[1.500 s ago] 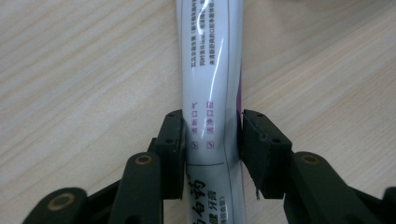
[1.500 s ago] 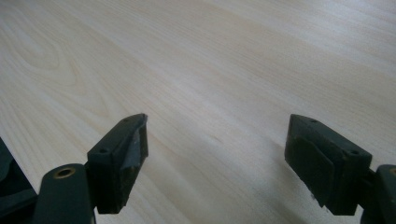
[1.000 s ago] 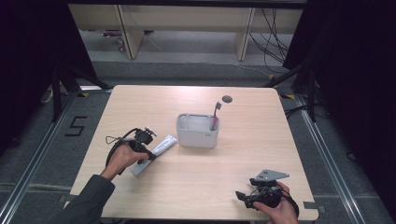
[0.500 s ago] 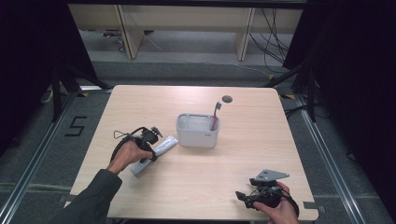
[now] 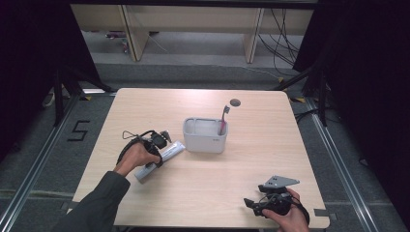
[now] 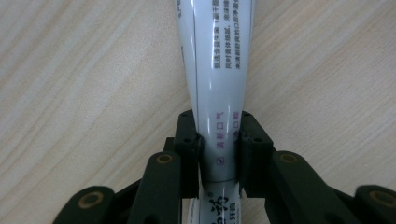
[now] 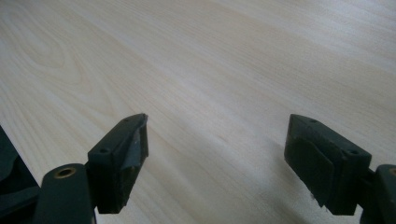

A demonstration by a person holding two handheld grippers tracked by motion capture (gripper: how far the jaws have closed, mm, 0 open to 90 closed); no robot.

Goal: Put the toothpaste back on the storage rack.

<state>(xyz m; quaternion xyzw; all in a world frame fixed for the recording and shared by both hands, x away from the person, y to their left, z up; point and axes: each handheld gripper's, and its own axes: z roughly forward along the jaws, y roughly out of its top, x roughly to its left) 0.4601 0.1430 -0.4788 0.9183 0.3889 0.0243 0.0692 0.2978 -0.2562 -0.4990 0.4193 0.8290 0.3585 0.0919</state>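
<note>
Left tongs (image 6: 218, 149) clamp the white tube (image 6: 217, 70) lying on the table (image 5: 203, 193); right tongs (image 7: 217, 158) gape empty.

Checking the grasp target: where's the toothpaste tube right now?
In the high view the toothpaste tube lies on the table at its left, just left of the grey bin, with the left claw shut on it.
</note>
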